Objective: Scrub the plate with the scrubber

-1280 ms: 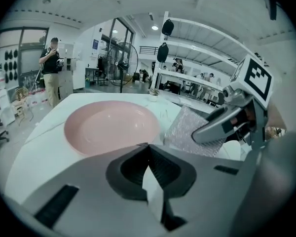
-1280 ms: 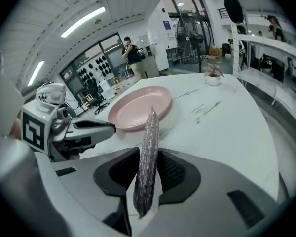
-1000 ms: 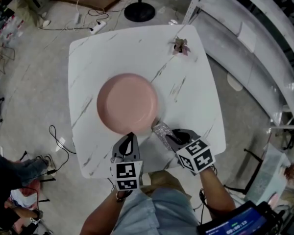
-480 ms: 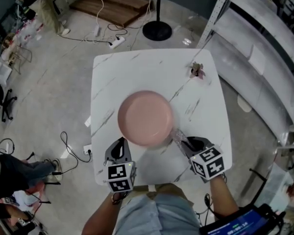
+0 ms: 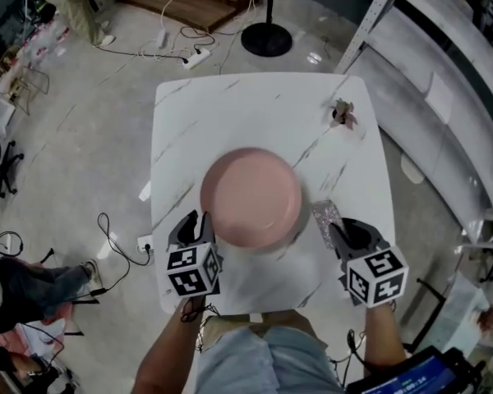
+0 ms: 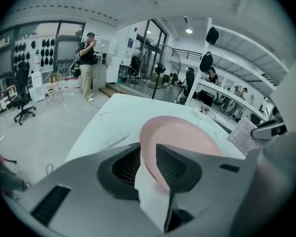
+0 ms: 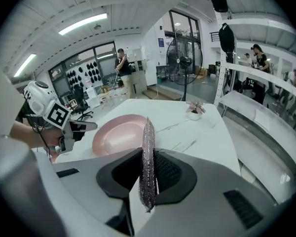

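My left gripper (image 5: 199, 222) clamps the plate (image 5: 251, 195) rim, shifted leftward | my right gripper (image 5: 338, 230) — jaws just tightened on the scrubber (image 5: 324, 215) — now off the plate's right.

The table (image 5: 255, 105) is bare beyond the plate (image 5: 251, 195), open to a reach from the far side. A small potted flower (image 5: 343, 113) stands near the far right corner. The left gripper (image 5: 199, 222) and right gripper (image 5: 338, 230) crowd the plate's near sides.

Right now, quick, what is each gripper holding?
Left gripper: closed on the pink plate's rim.
Right gripper: has just been closing, gripping the sparkly scrubber.
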Motion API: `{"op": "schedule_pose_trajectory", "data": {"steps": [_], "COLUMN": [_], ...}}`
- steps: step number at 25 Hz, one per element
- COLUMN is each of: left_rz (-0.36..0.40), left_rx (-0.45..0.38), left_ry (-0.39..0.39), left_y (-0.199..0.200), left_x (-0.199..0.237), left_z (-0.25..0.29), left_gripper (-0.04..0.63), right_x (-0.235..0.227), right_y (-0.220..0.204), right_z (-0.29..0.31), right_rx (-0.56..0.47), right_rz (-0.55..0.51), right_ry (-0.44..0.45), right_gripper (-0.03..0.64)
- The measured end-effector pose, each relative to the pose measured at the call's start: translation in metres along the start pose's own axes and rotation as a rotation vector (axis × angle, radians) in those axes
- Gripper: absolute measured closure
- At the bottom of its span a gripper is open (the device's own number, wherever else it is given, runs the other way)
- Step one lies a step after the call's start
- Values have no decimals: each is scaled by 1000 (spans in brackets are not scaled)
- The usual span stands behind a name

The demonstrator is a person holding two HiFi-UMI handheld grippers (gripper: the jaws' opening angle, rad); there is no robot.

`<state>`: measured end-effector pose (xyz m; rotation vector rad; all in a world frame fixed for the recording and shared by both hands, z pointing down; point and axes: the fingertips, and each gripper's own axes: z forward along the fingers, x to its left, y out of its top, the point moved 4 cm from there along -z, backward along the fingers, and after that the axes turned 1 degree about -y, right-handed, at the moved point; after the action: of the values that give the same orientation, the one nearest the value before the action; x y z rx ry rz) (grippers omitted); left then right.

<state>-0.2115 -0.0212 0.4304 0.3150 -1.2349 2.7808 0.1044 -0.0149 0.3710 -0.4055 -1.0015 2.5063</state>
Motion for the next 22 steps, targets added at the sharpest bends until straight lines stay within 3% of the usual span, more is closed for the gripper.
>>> {"op": "schedule_pose_trajectory", "data": {"steps": [4, 11, 22], "left_rz": [-59, -149, -166], "left_rx": [50, 90, 131], "left_ry": [-15, 29, 62], "left_y": [-6, -10, -15], "left_x": [3, 13, 14], "left_z": [16, 32, 43], "left_gripper": [476, 486, 556], "right_x": [10, 19, 23], "right_y": [23, 34, 38], "right_z": [0, 5, 8], "right_rx": [-41, -63, -72], "right_rz": [-16, -25, -21], "right_ry": [13, 35, 51], "right_gripper": [537, 535, 535]}}
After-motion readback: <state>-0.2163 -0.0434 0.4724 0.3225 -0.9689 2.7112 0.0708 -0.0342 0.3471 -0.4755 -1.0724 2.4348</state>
